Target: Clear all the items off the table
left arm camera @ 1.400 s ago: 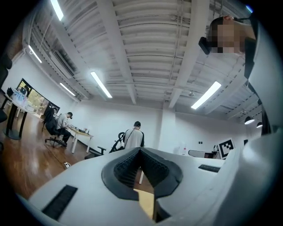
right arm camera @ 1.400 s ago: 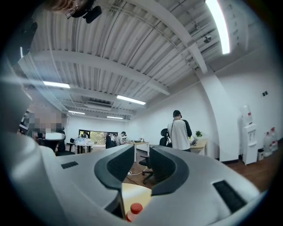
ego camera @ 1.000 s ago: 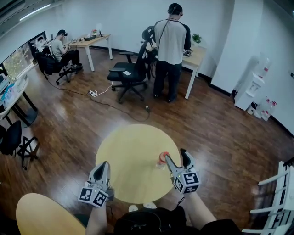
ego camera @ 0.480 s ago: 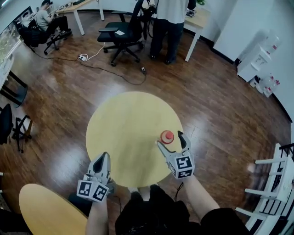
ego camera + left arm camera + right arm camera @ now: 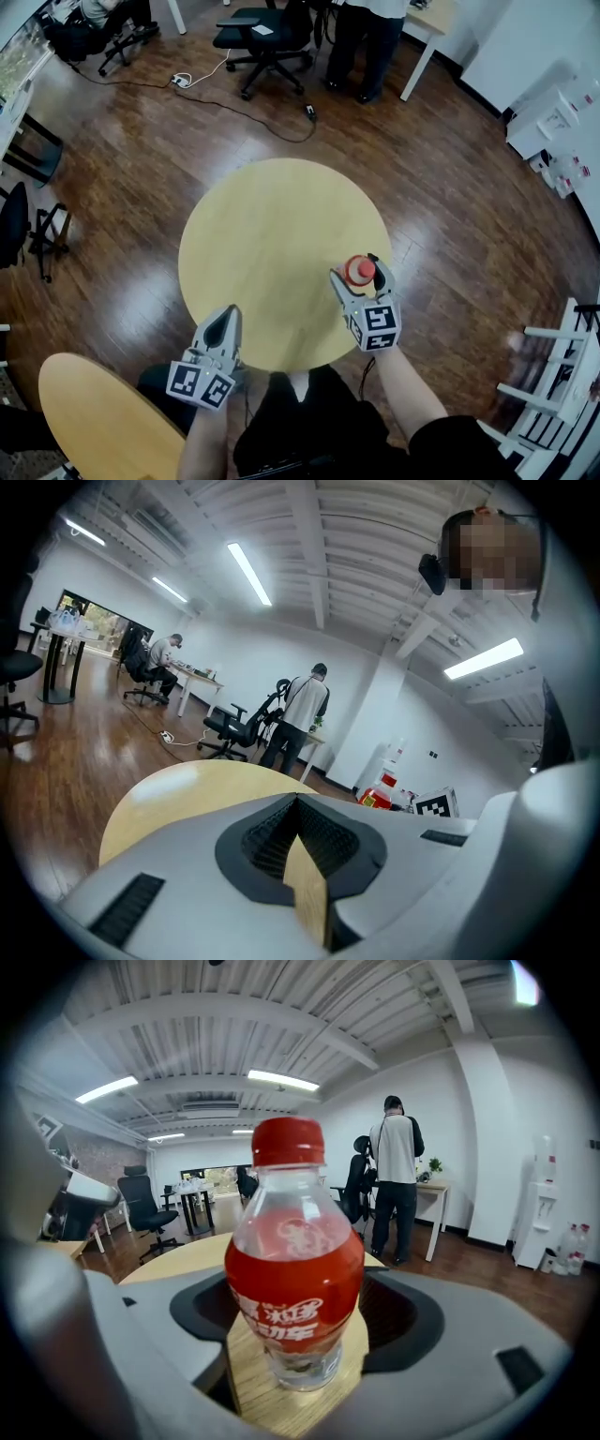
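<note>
While the left gripper (image 5: 228, 319) is resting with jaws together, the right gripper's (image 5: 357, 273) jaws, just closing a bit, are standing apart around the red bottle (image 5: 295, 1279).

I get even, cool light from the ceiling strip lights (image 5: 248, 572), bright throughout with only faint shadows. A pale sheen sits on the table (image 5: 178, 789) and the wood floor (image 5: 131, 169). Both gripper views bulge fisheye-style inside black corners, and my head view smears at its right edge

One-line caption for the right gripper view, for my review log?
Right gripper, jaws just closing, flanks an upright red-capped bottle on the round yellow table, not yet gripping it.
</note>
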Demonstrator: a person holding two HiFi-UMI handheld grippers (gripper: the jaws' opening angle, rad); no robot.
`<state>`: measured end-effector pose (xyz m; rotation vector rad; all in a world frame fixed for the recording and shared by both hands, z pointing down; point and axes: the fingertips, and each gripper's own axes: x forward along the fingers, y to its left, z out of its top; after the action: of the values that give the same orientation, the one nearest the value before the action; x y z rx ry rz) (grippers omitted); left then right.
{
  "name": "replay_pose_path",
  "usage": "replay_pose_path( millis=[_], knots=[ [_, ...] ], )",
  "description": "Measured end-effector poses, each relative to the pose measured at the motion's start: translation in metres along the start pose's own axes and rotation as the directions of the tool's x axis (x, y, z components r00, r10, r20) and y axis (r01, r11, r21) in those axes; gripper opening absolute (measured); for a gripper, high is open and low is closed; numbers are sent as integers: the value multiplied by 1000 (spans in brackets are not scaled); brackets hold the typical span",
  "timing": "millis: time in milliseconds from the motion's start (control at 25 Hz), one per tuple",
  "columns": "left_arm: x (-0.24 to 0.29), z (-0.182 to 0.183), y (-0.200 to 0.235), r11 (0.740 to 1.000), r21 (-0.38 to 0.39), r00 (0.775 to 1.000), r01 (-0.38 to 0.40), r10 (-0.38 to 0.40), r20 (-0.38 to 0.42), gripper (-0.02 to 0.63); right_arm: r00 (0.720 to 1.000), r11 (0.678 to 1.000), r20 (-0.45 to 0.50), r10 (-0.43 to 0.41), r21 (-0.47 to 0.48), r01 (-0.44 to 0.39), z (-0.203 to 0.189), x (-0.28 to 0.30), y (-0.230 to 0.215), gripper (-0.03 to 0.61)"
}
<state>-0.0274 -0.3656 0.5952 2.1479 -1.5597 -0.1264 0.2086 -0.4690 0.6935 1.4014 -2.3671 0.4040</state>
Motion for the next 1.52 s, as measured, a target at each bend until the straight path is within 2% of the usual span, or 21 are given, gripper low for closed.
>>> replay_pose_path(
  millis=[160, 240, 360, 640, 840, 1000, 1120, 1320, 1400, 1520],
  knots=[
    [-7, 14, 6, 1000, 16, 1000, -24, 24, 19, -9, 1000, 1000, -25, -12, 25, 13, -3, 6, -1, 334],
    [-10, 24, 6, 999, 24, 999, -34, 33, 34, -9, 999, 999, -33, -17, 48, 19, -2, 5, -3, 321],
    [-15, 39, 3, 999, 38, 997, -38, 35, 63, -9, 1000, 997, 3, -14, 74, 14, 11, -6, -4, 313],
    [-21, 83, 6, 995, 75, 978, -67, 51, 204, -9, 988, 999, 150, 35, 8, -37, 91, -9, -5, 314],
    [-59, 98, 12, 981, 76, 938, -178, 146, 314, -9, 963, 984, 215, 162, -111, -141, 134, -7, 16, 313],
    [-105, 96, 22, 945, 30, 878, -327, 291, 381, -9, 932, 948, 206, 298, -181, -263, 147, 9, 49, 314],
    [-154, 89, 33, 893, -19, 811, -449, 416, 412, -9, 894, 901, 177, 412, -228, -370, 152, 25, 99, 313],
    [-247, 69, 50, 784, -133, 666, -607, 593, 453, -9, 791, 781, 119, 600, -301, -547, 146, 27, 206, 313],
    [-277, 66, 51, 749, -150, 621, -646, 629, 469, -9, 751, 735, 102, 652, -328, -594, 145, 23, 243, 313],
    [-317, 68, 55, 712, -162, 567, -683, 658, 495, -9, 706, 688, 98, 701, -352, -634, 148, 14, 292, 313]
  ],
)
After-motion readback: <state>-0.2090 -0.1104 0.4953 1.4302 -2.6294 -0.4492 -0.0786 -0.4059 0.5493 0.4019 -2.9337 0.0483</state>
